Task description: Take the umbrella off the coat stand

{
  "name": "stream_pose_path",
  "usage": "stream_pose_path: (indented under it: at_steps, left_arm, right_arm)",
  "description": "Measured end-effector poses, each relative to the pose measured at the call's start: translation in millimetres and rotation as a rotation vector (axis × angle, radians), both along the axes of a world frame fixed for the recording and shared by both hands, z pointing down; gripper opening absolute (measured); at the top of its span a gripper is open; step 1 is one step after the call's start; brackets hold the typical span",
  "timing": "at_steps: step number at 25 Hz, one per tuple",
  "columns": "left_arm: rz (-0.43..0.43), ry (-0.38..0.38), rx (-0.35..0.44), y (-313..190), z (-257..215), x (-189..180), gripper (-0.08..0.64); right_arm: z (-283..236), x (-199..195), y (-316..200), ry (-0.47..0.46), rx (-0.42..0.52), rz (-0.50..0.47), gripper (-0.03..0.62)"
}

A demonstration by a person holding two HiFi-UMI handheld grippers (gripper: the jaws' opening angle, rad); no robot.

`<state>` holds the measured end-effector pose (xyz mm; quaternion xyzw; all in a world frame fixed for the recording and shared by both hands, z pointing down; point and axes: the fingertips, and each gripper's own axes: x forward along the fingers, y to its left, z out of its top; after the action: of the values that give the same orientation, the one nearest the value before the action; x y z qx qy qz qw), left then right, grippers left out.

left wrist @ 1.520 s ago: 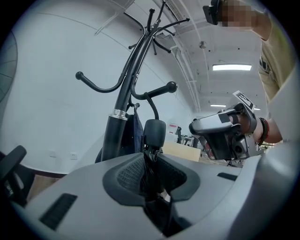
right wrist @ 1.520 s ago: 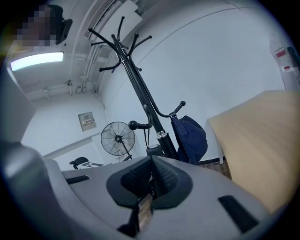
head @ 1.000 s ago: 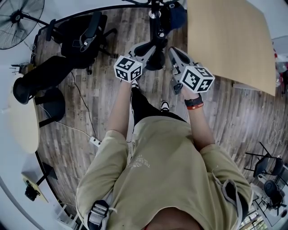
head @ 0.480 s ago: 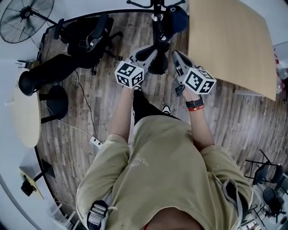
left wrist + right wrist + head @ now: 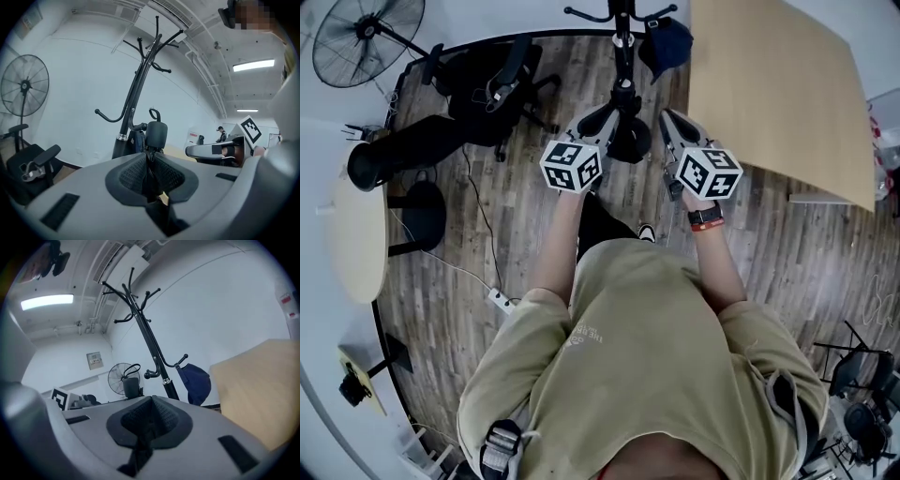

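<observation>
While L gripper (image 5: 151, 159) jaws pinch umbrella (image 5: 156, 135) below handle, R gripper (image 5: 151, 404) jaws pressed together

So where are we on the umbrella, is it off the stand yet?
Done: the left gripper is shut on the umbrella, and its strap loop looks clear of the coat stand hooks, though the stand is close behind. In hand: the umbrella, held up by the left gripper alone. Left: draw it well away. The right gripper is shut and empty. A navy cap hangs on the stand.
</observation>
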<state>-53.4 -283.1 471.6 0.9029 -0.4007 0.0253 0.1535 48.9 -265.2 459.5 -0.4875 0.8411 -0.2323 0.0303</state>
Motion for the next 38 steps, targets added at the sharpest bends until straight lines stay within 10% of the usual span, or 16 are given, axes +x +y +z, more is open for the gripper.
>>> stream_pose_path:
  at_steps: [8,17,38]
  left_arm:
    - [-0.2,-0.092,0.017,27.1,-10.9,-13.9,0.066]
    - [-0.343,-0.102,0.134,58.5,-40.1,-17.6,0.063]
    - [-0.342,-0.091,0.144,46.0,-46.7,-3.3,0.04]
  right_arm:
    - [-7.3,13.2,17.0,0.236,0.098,0.037,0.015]
    - [-19.9,27.6,36.4,0.282,0.169,0.043,0.015]
    - [-28.2,41.0,23.4,0.277,0.174,0.048,0.015]
